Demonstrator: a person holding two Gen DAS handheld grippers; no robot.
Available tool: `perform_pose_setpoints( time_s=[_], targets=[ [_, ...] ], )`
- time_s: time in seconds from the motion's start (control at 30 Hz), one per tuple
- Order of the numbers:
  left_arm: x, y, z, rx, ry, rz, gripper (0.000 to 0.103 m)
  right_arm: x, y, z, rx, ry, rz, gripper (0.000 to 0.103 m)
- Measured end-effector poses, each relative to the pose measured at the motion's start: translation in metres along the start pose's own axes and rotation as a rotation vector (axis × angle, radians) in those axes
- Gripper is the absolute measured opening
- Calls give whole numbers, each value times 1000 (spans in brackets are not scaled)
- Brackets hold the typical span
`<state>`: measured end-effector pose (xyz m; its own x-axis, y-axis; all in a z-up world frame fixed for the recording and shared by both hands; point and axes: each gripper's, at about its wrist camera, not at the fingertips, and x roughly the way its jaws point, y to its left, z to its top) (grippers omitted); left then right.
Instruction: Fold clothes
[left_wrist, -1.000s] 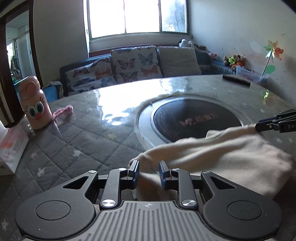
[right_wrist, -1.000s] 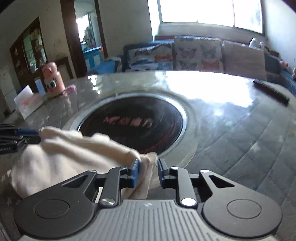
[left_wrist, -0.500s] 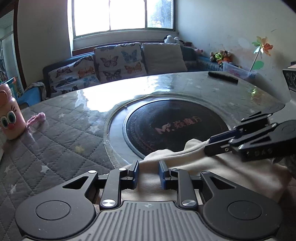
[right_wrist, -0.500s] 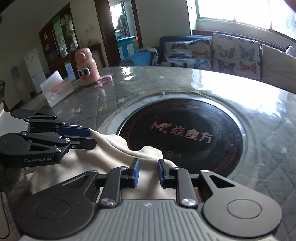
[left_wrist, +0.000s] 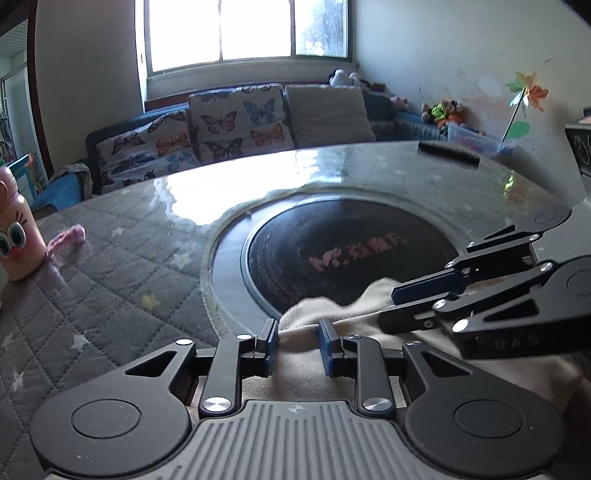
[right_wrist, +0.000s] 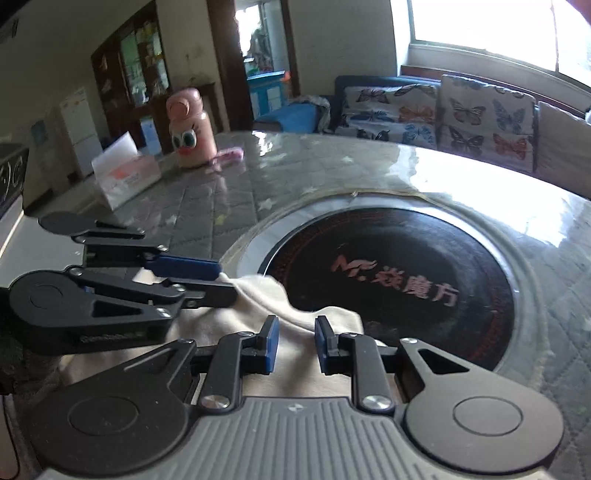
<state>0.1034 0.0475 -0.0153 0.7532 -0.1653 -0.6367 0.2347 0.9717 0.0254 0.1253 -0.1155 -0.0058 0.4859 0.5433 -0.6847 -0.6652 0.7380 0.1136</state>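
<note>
The left tool (left_wrist: 298, 345) points down over the near edge of the desk (left_wrist: 110, 295), its blue-padded fingers a small way apart with a fold of cream-coloured soft knit garment (left_wrist: 306, 365) between them; the cloth fills the gap and bunches up just ahead of the tips, so the tool looks clamped on it. The right tool (right_wrist: 295, 343) stands the same way, its fingers slightly apart with the cream cloth (right_wrist: 295, 369) running between the pads and a raised lump of it just past the right finger; it too appears clamped on the garment.

The two tools are close together. In the left wrist view the right tool (left_wrist: 391, 306) comes in from the right edge, its tips lying on the cloth just beside the left tool. In the right wrist view the left tool (right_wrist: 225, 280) comes in from the left edge, its tips at the upper corner of the cloth.

The garment lies gathered at the near edge of the desk, under both tools, its far edge overlapping the rim of the round black glass cooktop (right_wrist: 406, 273) set in the desk's middle. The desk bears a grey quilted star-patterned cover under a glossy clear sheet.

Farther off, at the left, stand a pink cartoon-eyed bottle (right_wrist: 190, 129) and a white tissue box (right_wrist: 125, 170).
</note>
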Motion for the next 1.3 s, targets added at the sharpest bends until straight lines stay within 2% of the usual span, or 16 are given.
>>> perform_pose_setpoints(
  time_s=[0.1,0.3,0.47,0.6,0.73,0.77,0.93,1.0,1.1,1.2,1.3],
  targets=[
    [-4,1,0,-3,-10,5,28,8,2,3,-13,16,-19,21],
    [-25,9,-5,-1,-35,26,28,-4,12,4,-47,-24,-1,21],
    [-37,19,-21,-12,-29,69,27,3,26,-3,-119,-6,-12,21],
    [-55,29,-32,-38,-41,108,27,-9,33,-3,-139,-36,-11,22],
    [-75,33,-39,-88,-68,85,27,-16,42,-7,-172,-35,9,25],
    [-79,32,-41,-92,-69,78,28,-15,44,-10,-179,-28,14,28],
    [-89,24,-55,-85,-51,74,28,-16,65,-23,-257,-39,-10,32],
    [-96,23,-62,-89,-51,69,28,-22,69,-24,-263,-49,13,37],
    [-105,21,-70,-97,-49,59,27,-24,74,-29,-292,-45,25,39],
    [-113,21,-80,-119,-47,50,27,-25,75,-31,-288,-49,27,39],
    [-116,24,-83,-142,-54,56,21,-28,72,-25,-248,-54,50,39]
  ],
)
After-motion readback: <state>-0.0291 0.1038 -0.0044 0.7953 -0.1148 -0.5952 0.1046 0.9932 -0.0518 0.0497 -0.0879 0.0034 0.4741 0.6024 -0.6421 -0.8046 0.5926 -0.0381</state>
